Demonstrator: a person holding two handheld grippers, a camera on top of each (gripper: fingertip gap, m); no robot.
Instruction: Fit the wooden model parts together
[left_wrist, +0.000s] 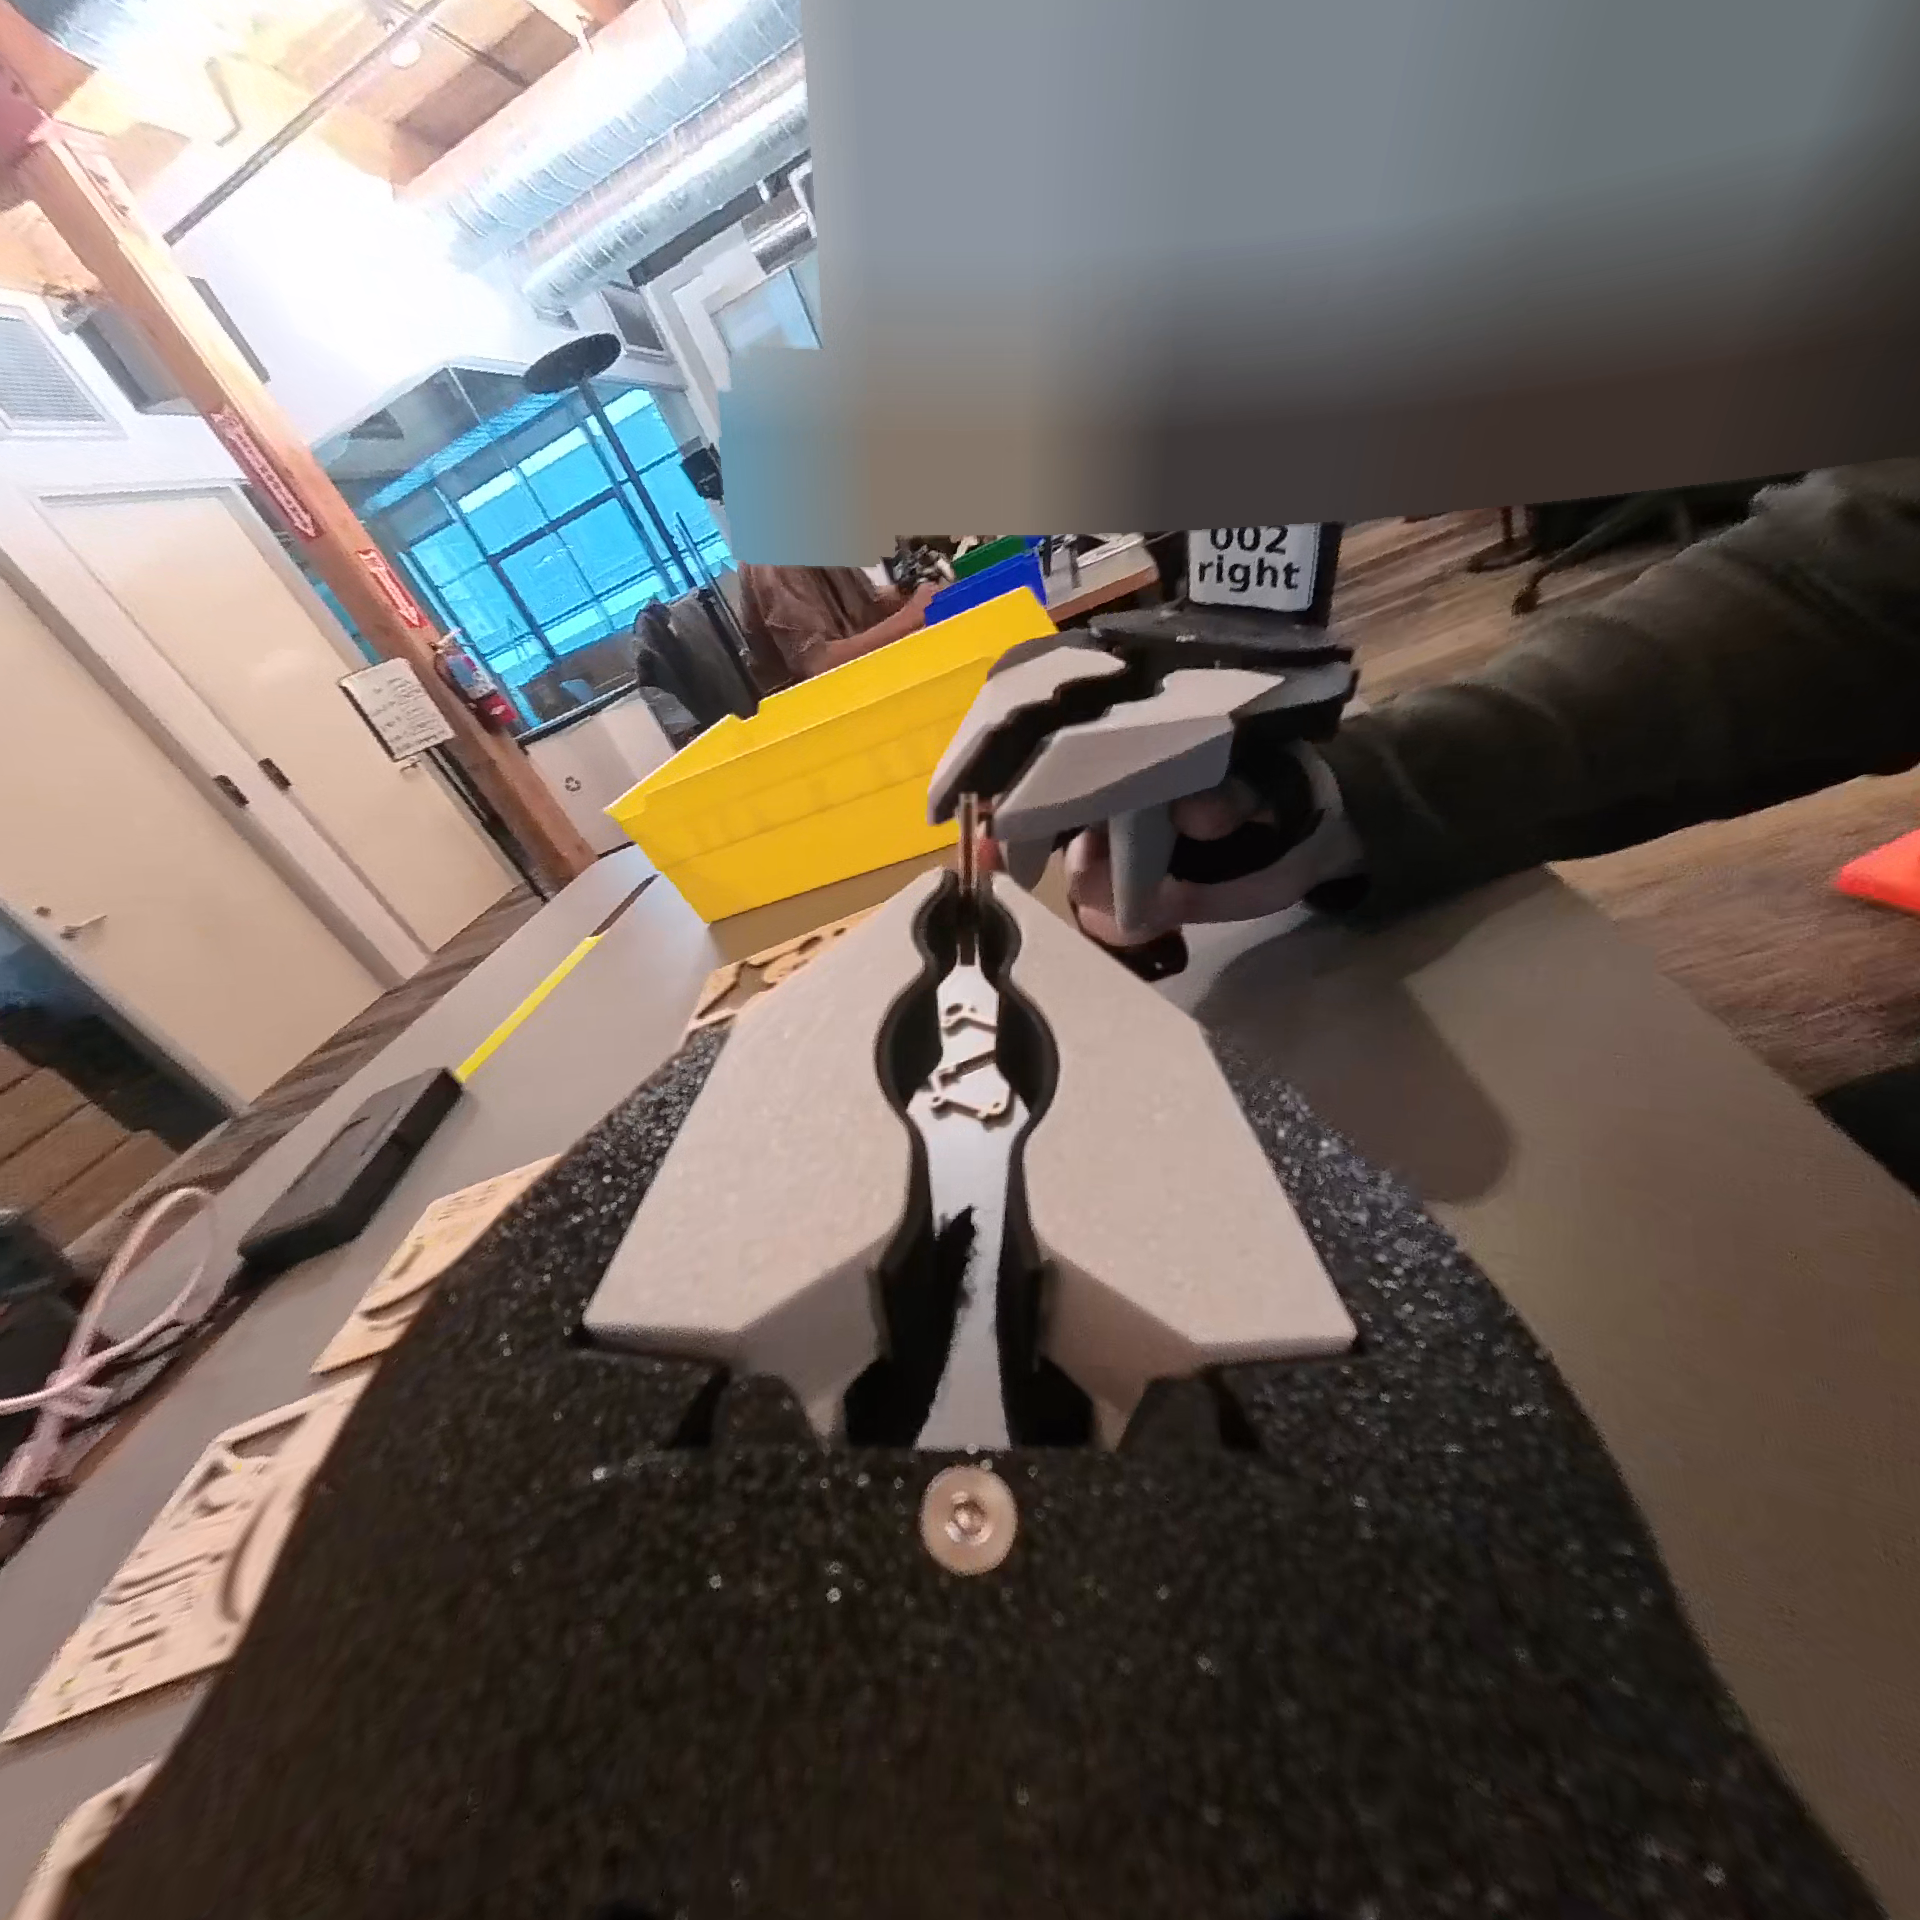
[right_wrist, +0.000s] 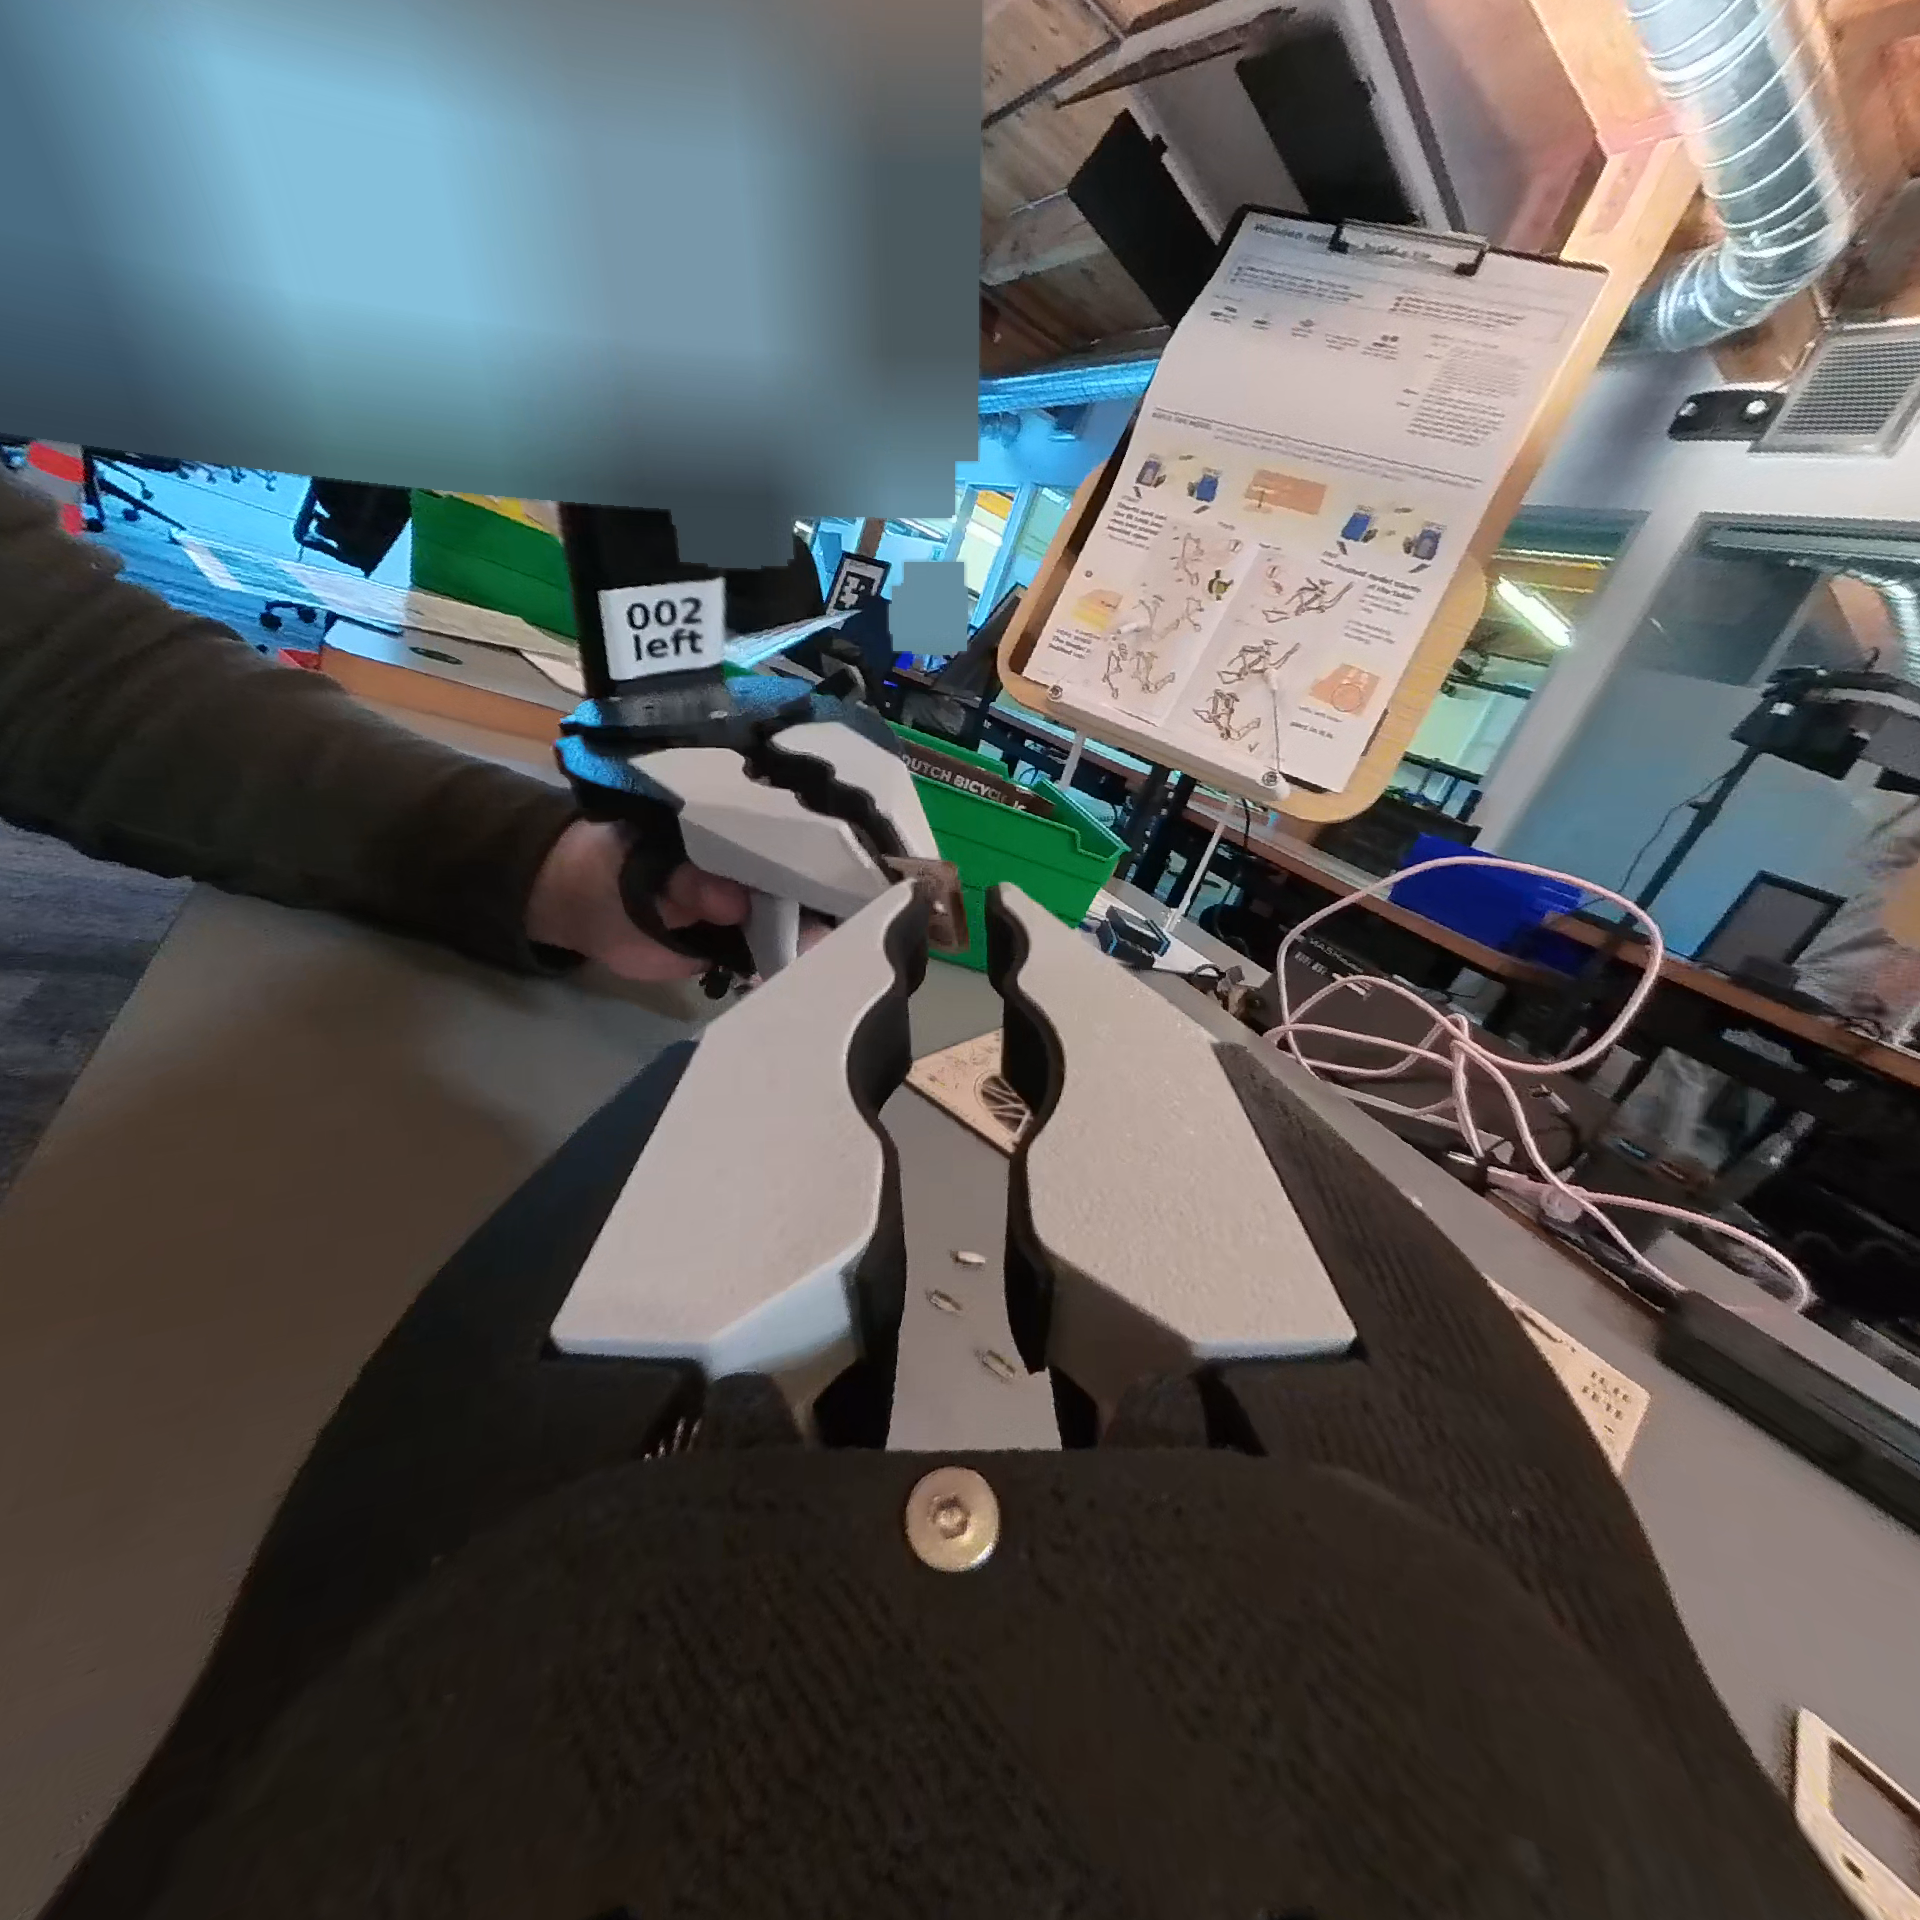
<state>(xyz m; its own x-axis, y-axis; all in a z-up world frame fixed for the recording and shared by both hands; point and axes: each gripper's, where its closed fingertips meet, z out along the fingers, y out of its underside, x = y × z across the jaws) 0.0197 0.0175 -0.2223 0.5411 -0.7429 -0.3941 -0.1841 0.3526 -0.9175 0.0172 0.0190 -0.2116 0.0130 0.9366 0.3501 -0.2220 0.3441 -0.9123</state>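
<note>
A small thin brown wooden part hangs in the air between the two grippers. My left gripper is shut on it; in the left wrist view the part shows edge-on, sticking up from the closed tips. In the right wrist view the left gripper pinches the part at its tip. My right gripper is open: the part lies by its left finger, with a gap to the right finger. The right gripper also shows in the left wrist view, just above the part.
A yellow bin and a green bin stand at the back of the grey table. Cut-out wooden sheets and a black box lie at the left. A clipboard with an instruction sheet and a pink cable are at the right. Only a small space, under 4 cm, lies between the two pairs of fingers.
</note>
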